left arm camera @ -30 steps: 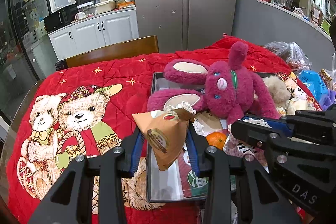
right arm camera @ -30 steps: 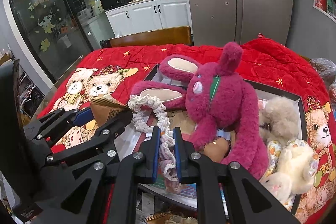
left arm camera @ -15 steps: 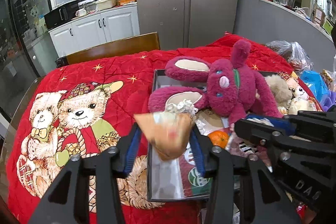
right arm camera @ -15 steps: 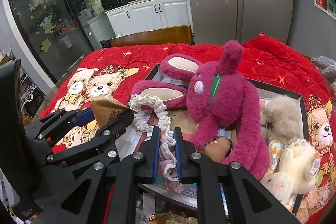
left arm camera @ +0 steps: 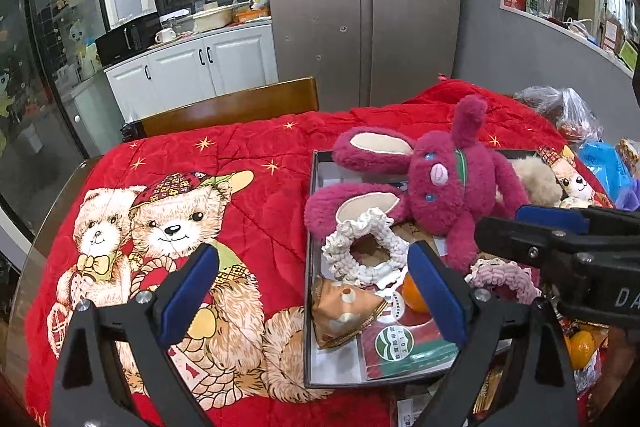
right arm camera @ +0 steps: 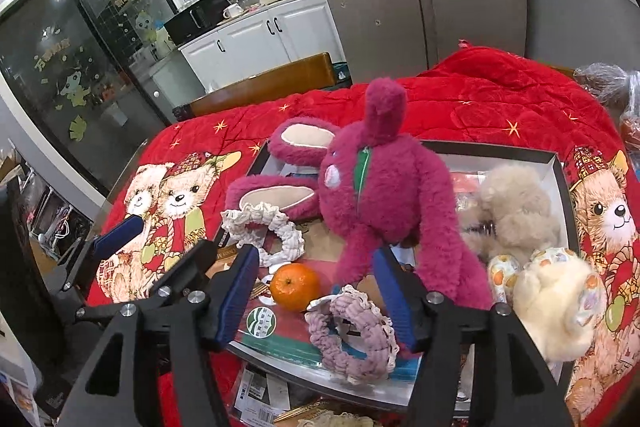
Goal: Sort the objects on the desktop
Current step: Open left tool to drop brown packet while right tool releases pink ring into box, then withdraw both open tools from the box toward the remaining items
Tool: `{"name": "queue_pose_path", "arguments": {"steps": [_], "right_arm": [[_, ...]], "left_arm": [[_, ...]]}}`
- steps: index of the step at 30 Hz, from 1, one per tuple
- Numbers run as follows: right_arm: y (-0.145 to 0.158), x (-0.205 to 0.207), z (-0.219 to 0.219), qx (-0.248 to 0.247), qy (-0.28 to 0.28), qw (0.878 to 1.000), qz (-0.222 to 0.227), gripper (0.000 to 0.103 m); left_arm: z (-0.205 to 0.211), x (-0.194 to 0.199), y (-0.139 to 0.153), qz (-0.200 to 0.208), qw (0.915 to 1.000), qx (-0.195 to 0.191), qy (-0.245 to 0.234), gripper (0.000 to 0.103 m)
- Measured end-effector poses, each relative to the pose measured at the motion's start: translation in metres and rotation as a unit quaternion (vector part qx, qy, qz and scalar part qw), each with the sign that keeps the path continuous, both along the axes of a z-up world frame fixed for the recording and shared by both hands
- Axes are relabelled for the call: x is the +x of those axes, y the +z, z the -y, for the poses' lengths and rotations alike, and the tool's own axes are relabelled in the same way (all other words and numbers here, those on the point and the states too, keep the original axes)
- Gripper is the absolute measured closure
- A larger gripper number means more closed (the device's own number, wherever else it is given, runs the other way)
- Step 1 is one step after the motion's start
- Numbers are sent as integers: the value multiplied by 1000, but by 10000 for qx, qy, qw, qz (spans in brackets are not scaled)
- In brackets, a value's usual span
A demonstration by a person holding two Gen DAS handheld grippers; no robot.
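Scrunchies lay loose in the tray [right arm camera: 558,163]: the pink scrunchie [right arm camera: 352,337] between the released fingers of the right gripper [right arm camera: 316,297], the cream scrunchie [left arm camera: 366,251] farther left. Nearby, the left gripper [left arm camera: 314,289] hung released above a brown packet [left arm camera: 344,311], beside an orange [right arm camera: 295,286] and a magenta rabbit [right arm camera: 384,183].

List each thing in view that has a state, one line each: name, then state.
left gripper: open, empty
right gripper: open, empty
brown packet: lying in tray
pink scrunchie: lying in tray
white scrunchie: lying in tray
orange: resting in tray
tray: full, uncovered
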State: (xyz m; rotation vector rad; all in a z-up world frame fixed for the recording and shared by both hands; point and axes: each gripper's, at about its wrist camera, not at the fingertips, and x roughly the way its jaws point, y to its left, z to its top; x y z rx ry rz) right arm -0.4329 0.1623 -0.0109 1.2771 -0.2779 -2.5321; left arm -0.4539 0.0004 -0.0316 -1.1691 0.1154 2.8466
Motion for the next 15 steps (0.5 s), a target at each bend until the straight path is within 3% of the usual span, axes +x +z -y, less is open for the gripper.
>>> {"name": "queue_pose_path", "arguments": {"steps": [10, 15], "right_arm": [[14, 7, 0, 129, 39, 9997, -214, 40], [29, 16, -5, 182, -22, 9992, -361, 40]], "left_arm": [[4, 4, 8, -72, 9998, 165, -7, 7], [2, 16, 28, -246, 9993, 271, -114, 7]]}}
